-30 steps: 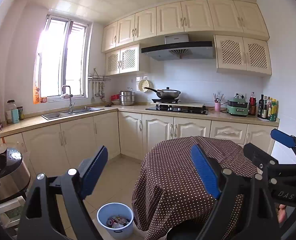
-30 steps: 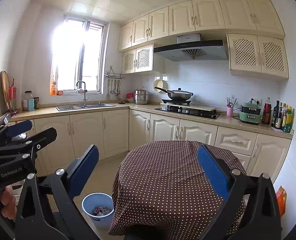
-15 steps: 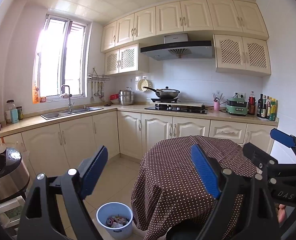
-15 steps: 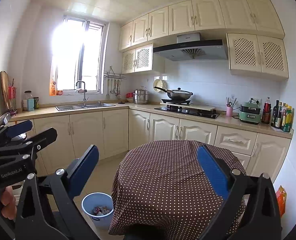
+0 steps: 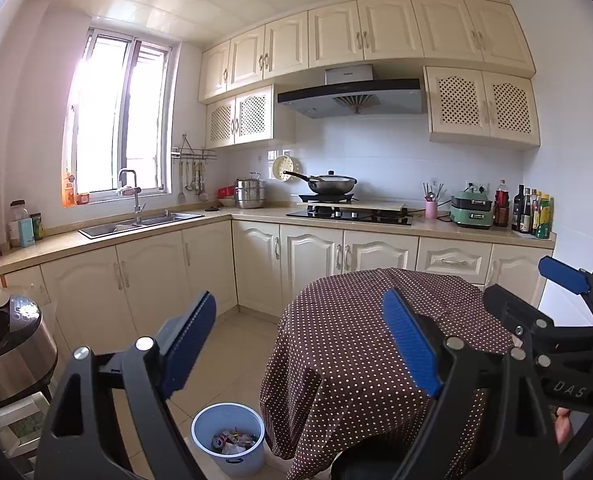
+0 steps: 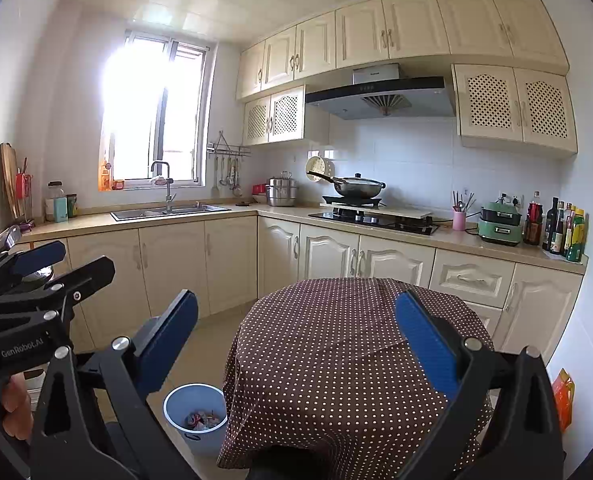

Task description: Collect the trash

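A light blue trash bin (image 5: 229, 438) stands on the tiled floor left of a round table with a brown polka-dot cloth (image 5: 376, 344). It holds crumpled wrappers and cans (image 5: 234, 440). It also shows in the right wrist view (image 6: 195, 412), with the table (image 6: 348, 364) beside it. My left gripper (image 5: 298, 340) is open and empty, held above the floor and table edge. My right gripper (image 6: 296, 332) is open and empty above the table. Each gripper shows at the side of the other's view.
Cream cabinets and a counter (image 5: 256, 216) run along the far walls, with a sink (image 5: 140, 224), a stove with a wok (image 5: 332, 186) and bottles (image 5: 530, 214). A rice cooker (image 5: 12, 344) stands at the left. An orange packet (image 6: 561, 396) lies by the right wall.
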